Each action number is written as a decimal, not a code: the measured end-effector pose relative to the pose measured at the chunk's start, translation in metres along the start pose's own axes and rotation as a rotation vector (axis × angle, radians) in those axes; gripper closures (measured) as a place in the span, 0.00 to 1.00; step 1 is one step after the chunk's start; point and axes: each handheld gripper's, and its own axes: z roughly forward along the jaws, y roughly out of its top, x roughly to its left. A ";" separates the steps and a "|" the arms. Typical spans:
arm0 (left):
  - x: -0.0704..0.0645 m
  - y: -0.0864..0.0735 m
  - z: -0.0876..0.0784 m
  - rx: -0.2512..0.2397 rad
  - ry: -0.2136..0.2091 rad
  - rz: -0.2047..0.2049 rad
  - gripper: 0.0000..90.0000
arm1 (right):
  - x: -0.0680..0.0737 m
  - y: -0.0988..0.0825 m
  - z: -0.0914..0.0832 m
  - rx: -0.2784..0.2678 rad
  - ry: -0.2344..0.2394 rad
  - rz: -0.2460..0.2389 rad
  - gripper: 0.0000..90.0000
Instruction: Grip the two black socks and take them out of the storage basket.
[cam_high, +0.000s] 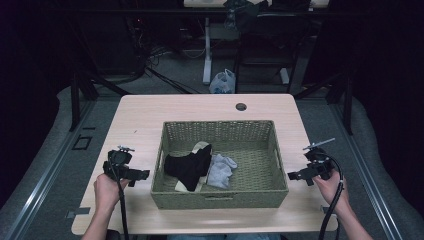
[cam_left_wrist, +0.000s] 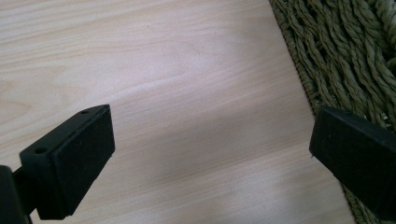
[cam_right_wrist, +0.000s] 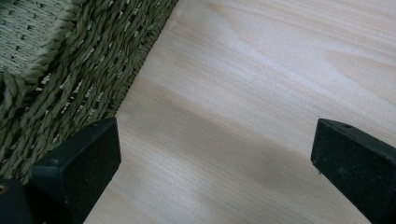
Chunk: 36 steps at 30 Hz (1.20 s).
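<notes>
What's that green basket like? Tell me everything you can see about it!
The basket is a wide, low rectangle woven from twisted olive-green cord, with an open top and a small handle slot in its near wall. It sits flat on the wooden table, roughly in the middle. Inside, toward the left, lie a black sock, a grey sock and a cream piece partly hidden under the black one.

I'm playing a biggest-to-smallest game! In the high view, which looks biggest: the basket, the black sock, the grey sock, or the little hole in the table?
1. Woven basket, by far the biggest.
2. Black sock.
3. Grey sock, somewhat smaller, though it is bunched up.
4. Table hole, the smallest.
</notes>
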 end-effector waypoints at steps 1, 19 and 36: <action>0.000 0.000 0.000 0.000 0.000 0.000 0.00 | 0.000 0.000 0.000 0.000 0.000 0.000 0.01; 0.001 0.000 -0.008 -0.032 0.035 0.024 0.01 | 0.003 0.001 0.002 0.008 -0.006 -0.013 0.01; -0.029 0.019 -0.053 -0.182 0.004 0.060 0.00 | 0.003 0.000 0.001 0.009 -0.016 -0.009 0.01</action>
